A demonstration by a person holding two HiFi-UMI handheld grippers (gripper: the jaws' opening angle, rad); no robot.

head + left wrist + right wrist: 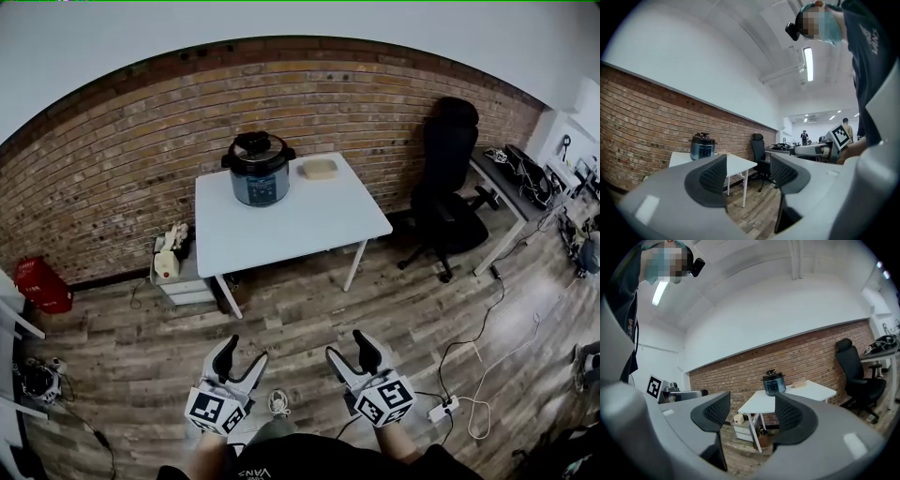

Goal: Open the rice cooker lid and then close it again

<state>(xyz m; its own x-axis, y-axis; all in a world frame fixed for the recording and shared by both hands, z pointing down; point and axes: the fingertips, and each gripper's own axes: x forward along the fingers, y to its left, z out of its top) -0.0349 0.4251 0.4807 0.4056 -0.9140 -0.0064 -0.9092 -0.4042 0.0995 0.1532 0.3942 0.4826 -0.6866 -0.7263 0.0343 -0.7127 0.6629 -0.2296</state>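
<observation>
Both the left claw (242, 354) and right claw (349, 349) hang released, empty, lower centre, presumably readied for approach; the closed round dark-grey rice cooker (258, 169) stands well apart on the white tabletop (291, 230), upper centre.

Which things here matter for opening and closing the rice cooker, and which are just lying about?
For the job: rice cooker, lid, left claw, right claw, both open.
Lying about: tan tray, office chair, red object, power strip.

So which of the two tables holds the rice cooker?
The white table against the brick wall; the rice cooker stands at its back left. The desk at right holds dark clutter.
</observation>
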